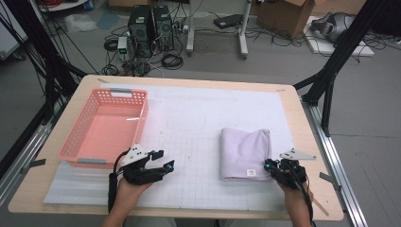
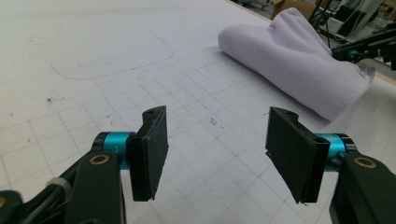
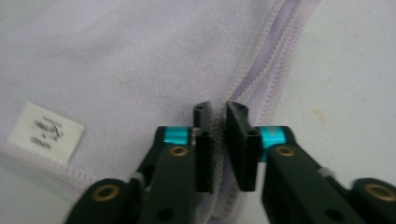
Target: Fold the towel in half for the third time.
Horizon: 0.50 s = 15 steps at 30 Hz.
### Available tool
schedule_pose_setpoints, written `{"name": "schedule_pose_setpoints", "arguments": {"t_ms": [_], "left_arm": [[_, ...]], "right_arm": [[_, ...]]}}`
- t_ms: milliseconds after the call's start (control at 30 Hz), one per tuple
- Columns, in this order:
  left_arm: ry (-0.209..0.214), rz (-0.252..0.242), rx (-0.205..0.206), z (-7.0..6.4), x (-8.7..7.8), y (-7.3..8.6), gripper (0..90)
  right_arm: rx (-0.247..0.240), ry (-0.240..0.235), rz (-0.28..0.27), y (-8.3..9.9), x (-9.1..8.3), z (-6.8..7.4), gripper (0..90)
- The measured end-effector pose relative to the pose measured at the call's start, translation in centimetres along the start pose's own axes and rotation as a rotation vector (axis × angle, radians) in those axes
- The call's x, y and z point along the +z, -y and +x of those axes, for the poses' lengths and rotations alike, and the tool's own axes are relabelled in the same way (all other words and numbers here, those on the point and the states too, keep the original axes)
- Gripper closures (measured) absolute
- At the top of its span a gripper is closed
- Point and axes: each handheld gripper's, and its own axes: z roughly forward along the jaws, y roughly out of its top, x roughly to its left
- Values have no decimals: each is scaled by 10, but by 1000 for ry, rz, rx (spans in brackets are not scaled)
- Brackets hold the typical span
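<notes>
A folded pale lilac towel (image 1: 245, 152) lies on the white gridded mat, right of centre, with a white label near its front edge. My right gripper (image 1: 271, 165) is at the towel's front right corner; in the right gripper view its jaws (image 3: 219, 119) are shut on the stitched hem of the towel (image 3: 140, 60), beside the label (image 3: 45, 132). My left gripper (image 1: 161, 159) rests low over bare mat left of the towel, jaws wide open and holding nothing (image 2: 217, 144). The towel (image 2: 299, 60) lies farther off in the left gripper view.
A pink plastic basket (image 1: 79, 133) stands at the left of the table, holding nothing. The white mat (image 1: 198, 113) covers most of the wooden tabletop (image 1: 312, 137). Computer towers, cables and boxes sit on the floor beyond the far edge.
</notes>
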Motion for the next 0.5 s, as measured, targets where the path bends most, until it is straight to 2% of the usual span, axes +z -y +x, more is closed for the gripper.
{"name": "schedule_pose_setpoints", "arguments": {"t_ms": [100, 133, 167, 200, 233, 333, 433, 500], "left_arm": [[-2, 2, -1, 0, 0, 0, 392], [0, 3, -3, 1, 0, 0, 392], [0, 3, -3, 1, 0, 0, 392], [3, 4, -2, 0, 1, 0, 392], [4, 4, -1, 0, 1, 0, 392], [8, 6, 1, 0, 2, 0, 392], [7, 8, 2, 0, 2, 0, 392], [9, 7, 1, 0, 2, 0, 392]], "right_arm": [[15, 60, 50, 0, -6, -3, 844], [27, 62, 60, 0, -9, -4, 843], [51, 40, 56, 0, -11, -6, 834], [62, 24, 46, -1, -13, -7, 794], [59, 30, 27, -2, -16, -7, 732], [54, 31, -32, -11, -22, -6, 626], [14, 9, -78, -29, -18, 0, 565], [-21, -8, -87, -43, -10, 5, 563]]}}
